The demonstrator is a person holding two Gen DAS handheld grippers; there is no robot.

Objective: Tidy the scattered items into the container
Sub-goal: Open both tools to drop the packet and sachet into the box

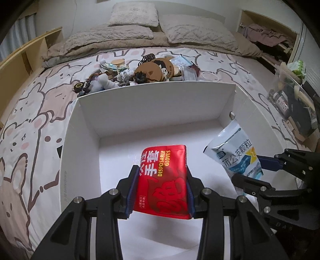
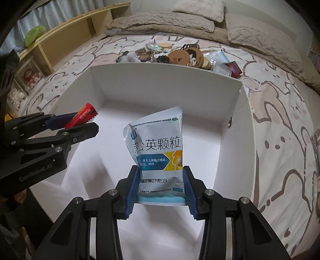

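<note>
Bedroom: looks like a bed (image 1: pixel 30 124) with a pink cartoon-bear sheet, beige fluffy pillows (image 1: pixel 133 15) and a rumpled blanket up by the headboard end, plus a wooden shelf unit (image 2: pixel 80 30) along one side.
Container: big white open box (image 1: pixel 156 100) sitting right on the sheet. Its white floor is bare as far as I can see, and both grippers are poking down into it from above.
Left gripper (image 1: pixel 161 192): clamped on a red packet (image 1: pixel 164 180) that says DISPOSABLE GLOVES. The blue pads are pressed against both side edges, and the packet hangs over the box floor, left of the middle.
Right gripper (image 2: pixel 161 187): clamped on a white-and-blue sachet (image 2: pixel 156 148) with Chinese print, squeezed by its lower edges so the top crumples a bit. It's hanging inside the box on the right side, near a small metal rivet (image 2: pixel 230 121) in the wall.
Touching the floor?: honestly can't tell for either packet; both look held in the air.
Scattered pile (image 1: pixel 140 70): still on the sheet just behind the box's far wall. I can make out round cork coasters (image 2: pixel 188 55), a black hair claw (image 1: pixel 149 57), a small clear plastic case (image 2: pixel 221 68) and some fuzzy and shiny bits I can't make out.
</note>
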